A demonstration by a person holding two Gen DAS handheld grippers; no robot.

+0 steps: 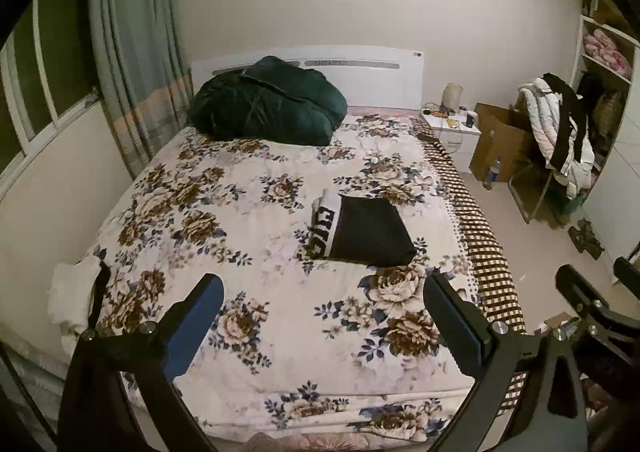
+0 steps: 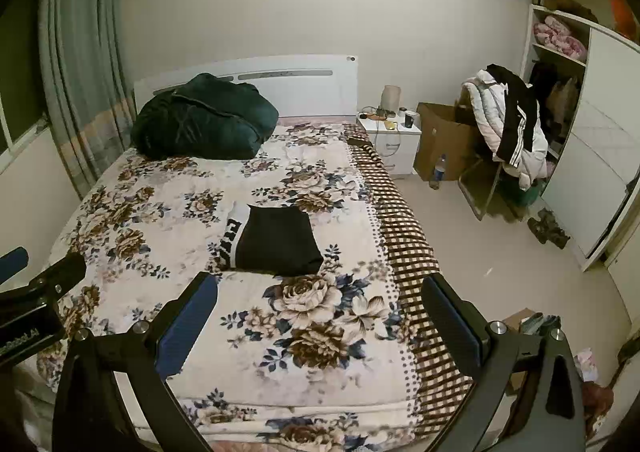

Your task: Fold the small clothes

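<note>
Two grippers are in your hands, and both hang above the near end of the bed (image 1: 256, 332) with nothing between their fingers. Your left gripper (image 1: 324, 292) has its jaws spread wide, and your right gripper (image 2: 320, 292) is spread just as wide; neither touches any cloth. The folded black shorts (image 1: 364, 234) lie on the flowered bedspread (image 2: 312, 316) beyond both grippers, toward the side of the bed with the checked blanket edge (image 2: 404, 236). Their white waistband (image 1: 326, 226) with black lettering faces the window side of the bed, and the black cloth is folded into a neat, flat block. A dark green quilt (image 1: 268, 105) is bundled at the head of the bed, against the white headboard (image 2: 304, 87). A small white cloth (image 1: 70, 292) sits at the bed's near corner on the curtain side, just beside your left gripper's outer finger. Off the far corner of the bed stands a white nightstand (image 2: 394, 143), then a cardboard box (image 2: 440, 135), then a chair (image 2: 508, 131) heaped with black and white clothes. In your left camera, the tip of the right gripper shows at the edge, out past the checked side of the bed.
</note>
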